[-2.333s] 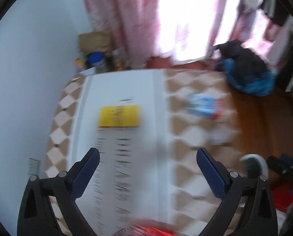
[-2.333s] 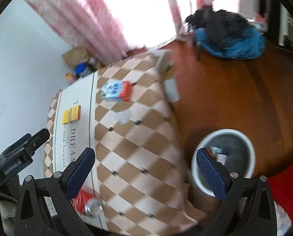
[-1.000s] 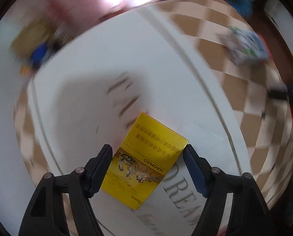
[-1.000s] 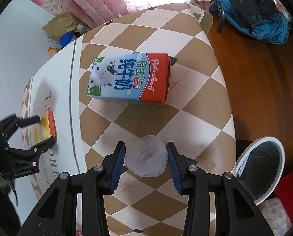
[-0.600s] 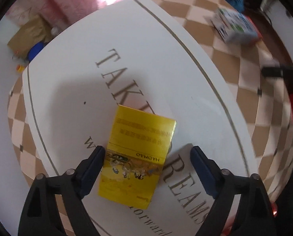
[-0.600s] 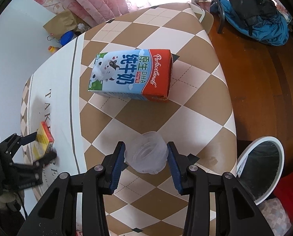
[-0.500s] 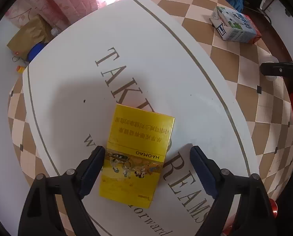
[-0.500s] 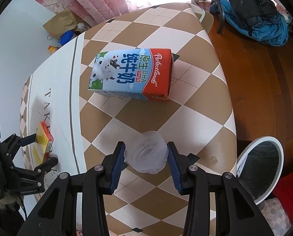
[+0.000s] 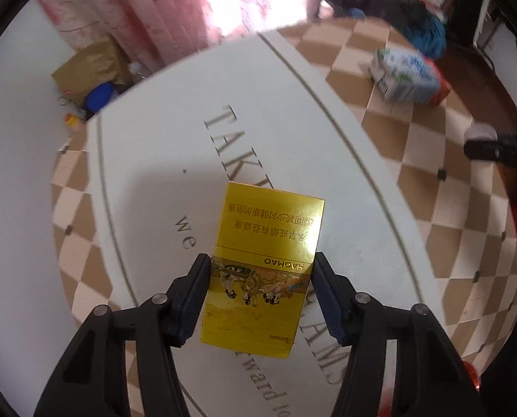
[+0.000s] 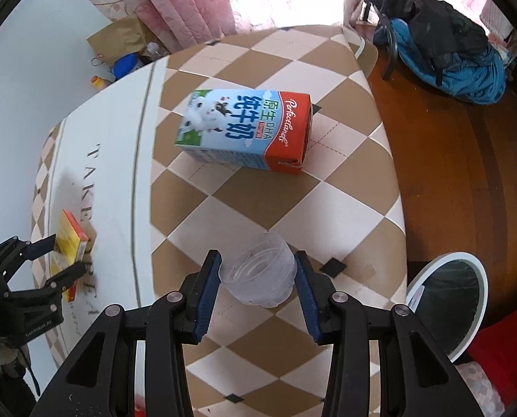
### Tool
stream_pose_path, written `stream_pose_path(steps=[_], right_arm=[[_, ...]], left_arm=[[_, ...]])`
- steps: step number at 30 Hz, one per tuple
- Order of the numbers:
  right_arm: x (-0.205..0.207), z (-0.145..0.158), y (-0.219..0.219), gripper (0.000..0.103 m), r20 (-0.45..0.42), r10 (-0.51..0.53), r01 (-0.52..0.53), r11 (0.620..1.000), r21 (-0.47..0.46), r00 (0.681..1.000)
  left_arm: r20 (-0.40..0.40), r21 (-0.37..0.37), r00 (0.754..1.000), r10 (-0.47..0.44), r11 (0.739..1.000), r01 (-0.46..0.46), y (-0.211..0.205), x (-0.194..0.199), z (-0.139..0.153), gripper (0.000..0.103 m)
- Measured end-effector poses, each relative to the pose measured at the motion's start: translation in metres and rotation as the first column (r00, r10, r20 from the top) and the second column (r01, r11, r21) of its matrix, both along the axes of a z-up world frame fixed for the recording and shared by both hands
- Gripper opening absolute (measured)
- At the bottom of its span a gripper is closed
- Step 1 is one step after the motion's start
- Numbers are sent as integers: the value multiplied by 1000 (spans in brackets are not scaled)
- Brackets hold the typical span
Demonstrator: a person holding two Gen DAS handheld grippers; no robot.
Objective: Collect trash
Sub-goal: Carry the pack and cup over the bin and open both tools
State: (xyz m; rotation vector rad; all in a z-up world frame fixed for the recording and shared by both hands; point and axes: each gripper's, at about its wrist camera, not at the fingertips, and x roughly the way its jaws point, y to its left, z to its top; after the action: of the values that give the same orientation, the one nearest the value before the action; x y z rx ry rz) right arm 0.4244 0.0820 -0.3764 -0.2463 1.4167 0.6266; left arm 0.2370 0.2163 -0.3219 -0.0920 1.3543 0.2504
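Checkered tablecloth (image 10: pixel 286 205); left gripper (image 9: pixel 261 295) jaws just clamped yellow box (image 9: pixel 261 271), right gripper (image 10: pixel 258 278) pinching plastic cup (image 10: pixel 258 274).

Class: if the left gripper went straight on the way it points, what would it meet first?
Probably the tablecloth under it: the left gripper, clamped on the yellow box, points steeply down at it; the gap is unclear.

The yellow box (image 9: pixel 263 271) covers part of the lettering printed on the worktop (image 9: pixel 293 111), so the words read only in fragments. The milk carton (image 9: pixel 409 76) is blurred in the left wrist view, its print unreadable there. In the right wrist view the white bin (image 10: pixel 447 300) is partly cut by the right tool (image 10: pixel 258 286) arm, its contents too dark to tell.
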Motion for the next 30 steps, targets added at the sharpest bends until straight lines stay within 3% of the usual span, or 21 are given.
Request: stream_pose_path(steps=[6, 9, 15, 23, 30], right_arm=[[-18, 32, -20, 44, 52, -6, 3, 998, 58, 999], [-28, 54, -37, 44, 93, -13, 5, 996, 88, 996], [-43, 98, -77, 44, 132, -40, 19, 988, 156, 990], [-46, 160, -175, 44, 180, -137, 89, 964, 251, 974], [-28, 192, -280, 44, 218, -242, 175, 942, 287, 945]], left_arm=[[109, -26, 988, 107, 994, -105, -10, -8, 43, 55], [163, -10, 979, 125, 992, -125, -1, -1, 57, 56], [275, 1, 952, 133, 990, -139, -36, 1, 103, 55], [400, -87, 913, 74, 995, -43, -133, 18, 164, 55], [451, -190, 893, 8, 978, 87, -226, 71, 173, 55]])
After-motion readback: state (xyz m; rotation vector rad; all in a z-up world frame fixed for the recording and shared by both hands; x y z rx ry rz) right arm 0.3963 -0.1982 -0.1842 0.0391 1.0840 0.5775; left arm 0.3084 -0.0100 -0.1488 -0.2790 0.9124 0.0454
